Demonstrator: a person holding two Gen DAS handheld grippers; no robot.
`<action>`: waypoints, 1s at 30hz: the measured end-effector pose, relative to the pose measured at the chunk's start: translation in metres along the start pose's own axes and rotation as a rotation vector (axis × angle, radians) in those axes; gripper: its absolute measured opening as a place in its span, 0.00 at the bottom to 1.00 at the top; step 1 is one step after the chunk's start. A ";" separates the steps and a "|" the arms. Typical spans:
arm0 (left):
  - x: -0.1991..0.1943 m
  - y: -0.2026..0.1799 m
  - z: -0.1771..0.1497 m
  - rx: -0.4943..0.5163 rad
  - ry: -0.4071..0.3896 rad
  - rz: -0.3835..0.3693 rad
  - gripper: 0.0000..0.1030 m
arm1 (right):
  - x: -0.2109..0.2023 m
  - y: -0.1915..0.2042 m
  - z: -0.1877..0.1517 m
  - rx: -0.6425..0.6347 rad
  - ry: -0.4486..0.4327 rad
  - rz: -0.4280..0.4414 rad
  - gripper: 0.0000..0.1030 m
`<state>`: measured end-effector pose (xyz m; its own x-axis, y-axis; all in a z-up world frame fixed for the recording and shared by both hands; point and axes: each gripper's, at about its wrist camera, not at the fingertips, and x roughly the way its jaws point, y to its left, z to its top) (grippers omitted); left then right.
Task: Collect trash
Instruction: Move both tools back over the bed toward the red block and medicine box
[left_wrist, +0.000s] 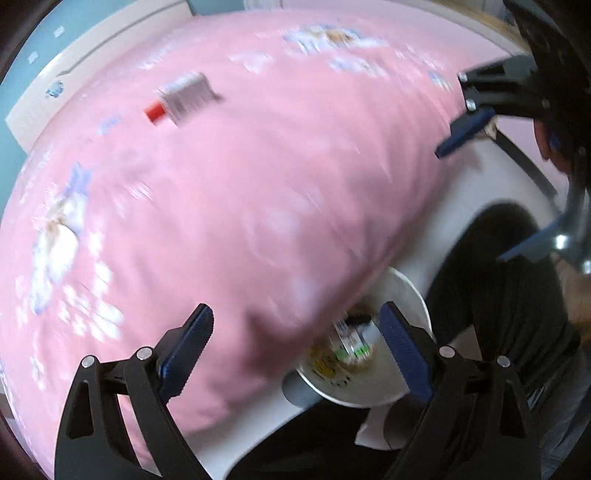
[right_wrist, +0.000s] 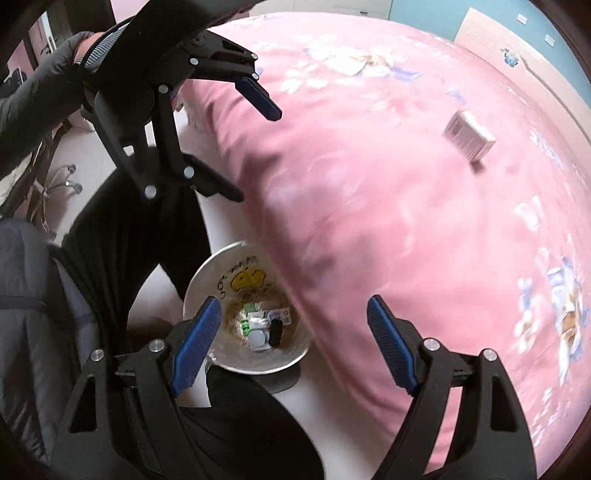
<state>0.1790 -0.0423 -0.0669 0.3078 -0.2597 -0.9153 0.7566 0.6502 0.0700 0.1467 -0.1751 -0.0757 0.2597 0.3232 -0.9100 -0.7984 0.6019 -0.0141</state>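
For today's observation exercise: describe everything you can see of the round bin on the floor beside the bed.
The bin is round and pale, open-topped, with a yellow cartoon print and dark marks on its inner wall. It stands upright on the light floor, hard against the edge of the pink quilt. Small wrappers and packets lie at its bottom. Neither pair of tongs touches it.

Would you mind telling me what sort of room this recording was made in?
Most likely a bedroom: a wide bed under a pink floral quilt fills both views, a pale headboard stands against a blue wall, and a small bin holding trash sits on the floor beside the bed.
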 end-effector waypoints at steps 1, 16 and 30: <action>-0.005 0.006 0.005 -0.002 -0.012 -0.002 0.90 | -0.004 -0.006 0.004 0.002 -0.009 0.007 0.78; -0.007 0.126 0.102 -0.010 -0.086 0.093 0.90 | -0.024 -0.108 0.075 -0.037 -0.018 0.026 0.78; 0.053 0.181 0.166 0.148 -0.046 0.123 0.90 | 0.022 -0.185 0.106 -0.097 0.034 -0.003 0.78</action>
<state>0.4277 -0.0568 -0.0369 0.4269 -0.2197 -0.8772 0.7872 0.5677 0.2409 0.3576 -0.2018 -0.0494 0.2444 0.2955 -0.9236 -0.8468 0.5290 -0.0548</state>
